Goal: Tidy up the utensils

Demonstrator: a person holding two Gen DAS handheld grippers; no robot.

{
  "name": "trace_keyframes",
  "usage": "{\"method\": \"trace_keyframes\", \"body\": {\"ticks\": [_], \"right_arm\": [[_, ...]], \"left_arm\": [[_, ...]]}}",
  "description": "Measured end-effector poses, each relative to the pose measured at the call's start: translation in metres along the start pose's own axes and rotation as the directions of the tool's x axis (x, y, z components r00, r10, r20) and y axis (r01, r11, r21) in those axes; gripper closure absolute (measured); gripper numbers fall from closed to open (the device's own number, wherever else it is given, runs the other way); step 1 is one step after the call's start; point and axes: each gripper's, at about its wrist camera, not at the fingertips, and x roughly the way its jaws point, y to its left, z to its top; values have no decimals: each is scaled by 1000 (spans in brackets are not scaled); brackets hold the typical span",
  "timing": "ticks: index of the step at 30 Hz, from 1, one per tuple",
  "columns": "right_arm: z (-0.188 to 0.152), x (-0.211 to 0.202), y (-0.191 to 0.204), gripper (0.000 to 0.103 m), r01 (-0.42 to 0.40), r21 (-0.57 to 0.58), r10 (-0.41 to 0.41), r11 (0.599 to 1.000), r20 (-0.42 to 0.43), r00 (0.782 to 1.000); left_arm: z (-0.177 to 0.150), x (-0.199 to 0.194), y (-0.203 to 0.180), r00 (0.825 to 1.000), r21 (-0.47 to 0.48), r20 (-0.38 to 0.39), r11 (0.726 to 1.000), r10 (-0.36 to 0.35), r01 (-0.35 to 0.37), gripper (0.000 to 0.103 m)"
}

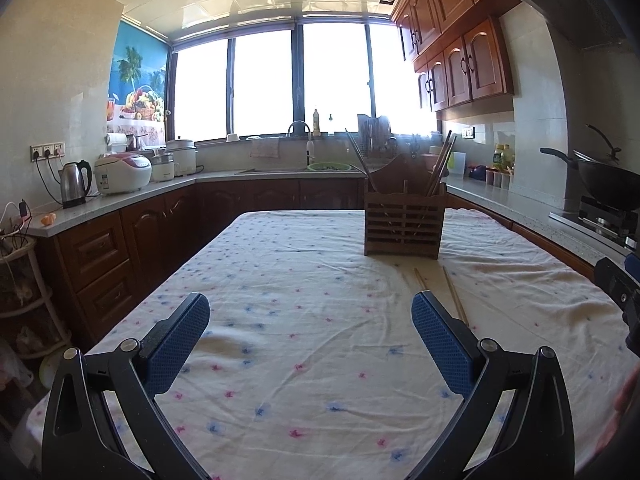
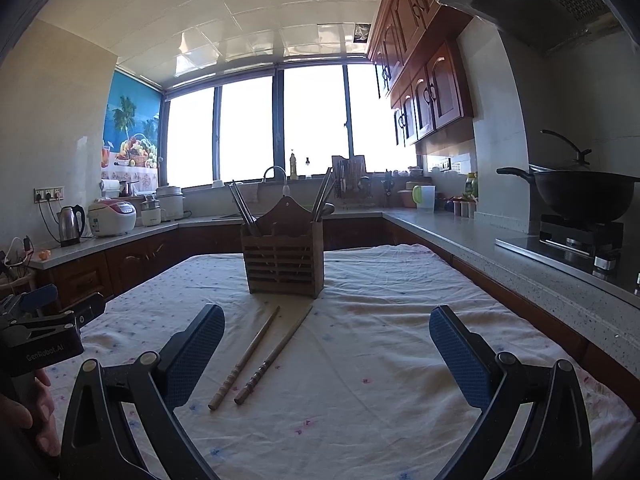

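Note:
A slatted wooden utensil holder (image 2: 283, 256) stands upright on the cloth-covered table (image 2: 380, 340), with chopsticks and a spoon sticking out of it. It also shows in the left wrist view (image 1: 404, 222). Two wooden chopsticks (image 2: 260, 354) lie loose on the cloth in front of the holder, between my right gripper's blue pads and nearer the left one. They appear in the left wrist view (image 1: 454, 294) beside my right pad. My right gripper (image 2: 327, 354) is open and empty. My left gripper (image 1: 311, 340) is open and empty, left of the chopsticks.
Kitchen counters (image 1: 132, 196) ring the table, with a kettle (image 1: 74, 184) and rice cookers (image 1: 122, 174) at left, a sink under the window, and a wok (image 2: 580, 194) on the stove at right. The other gripper (image 2: 40, 328) shows at the right view's left edge.

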Motion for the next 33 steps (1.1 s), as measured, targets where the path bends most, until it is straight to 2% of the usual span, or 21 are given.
{"method": "trace_keyframes", "body": {"ticks": [14,33], "right_arm": [[0,2,-4,0,-1,19,1,1000,-13,1000],[-3,4,-4,0,-6,26,7,1000,-27,1000]], "left_arm": [[-1,1,-9,999,55,-33,998,-34,36,0],[1,2,-9,998,48,-46,998,-49,51,0]]}}
